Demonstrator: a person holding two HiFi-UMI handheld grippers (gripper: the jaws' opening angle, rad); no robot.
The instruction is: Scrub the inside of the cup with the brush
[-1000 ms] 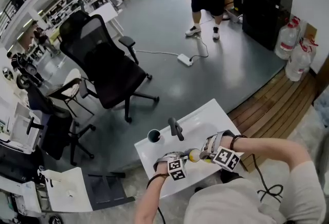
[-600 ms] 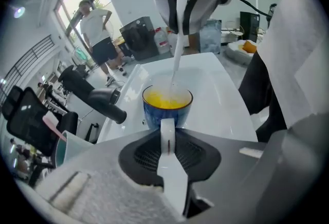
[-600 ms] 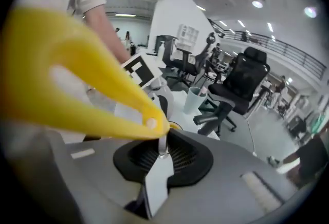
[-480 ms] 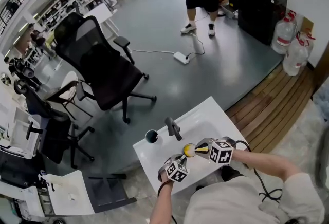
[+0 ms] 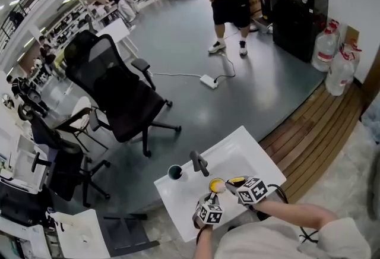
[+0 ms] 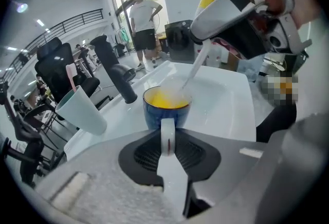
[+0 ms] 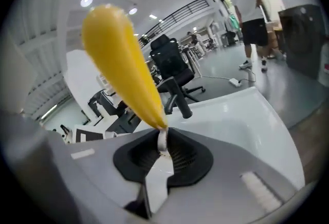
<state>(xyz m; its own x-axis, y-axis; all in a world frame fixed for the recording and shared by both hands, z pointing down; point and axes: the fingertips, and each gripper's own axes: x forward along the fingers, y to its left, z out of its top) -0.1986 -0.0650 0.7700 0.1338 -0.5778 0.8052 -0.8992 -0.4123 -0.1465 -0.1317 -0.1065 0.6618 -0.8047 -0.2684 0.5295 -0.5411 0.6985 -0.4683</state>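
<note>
Overhead, one white rectangular sink (image 5: 237, 154) bears two cups: a blue mug with a yellow inside (image 5: 217, 185) at its near side and a pale green tumbler (image 5: 175, 173) beside one black tap (image 5: 199, 163). The left gripper (image 5: 211, 201) and right gripper (image 5: 242, 186) meet at the mug, and the yellow-handled brush (image 5: 236, 180) is barely visible.

Left gripper view: the jaws are clamped narrowly on the mug's white handle (image 6: 167, 133). The brush stem slants down into the upright mug, bristles hidden.

Right gripper view: the jaws pinch the brush neck, and the handle points up-left.

Cup (image 5: 217, 185) over white sink (image 5: 252, 152)

cup (image 6: 165, 111): glossy glaze | sink (image 6: 226, 105): smooth white gloss | brush (image 7: 123, 63): smooth plastic
</note>
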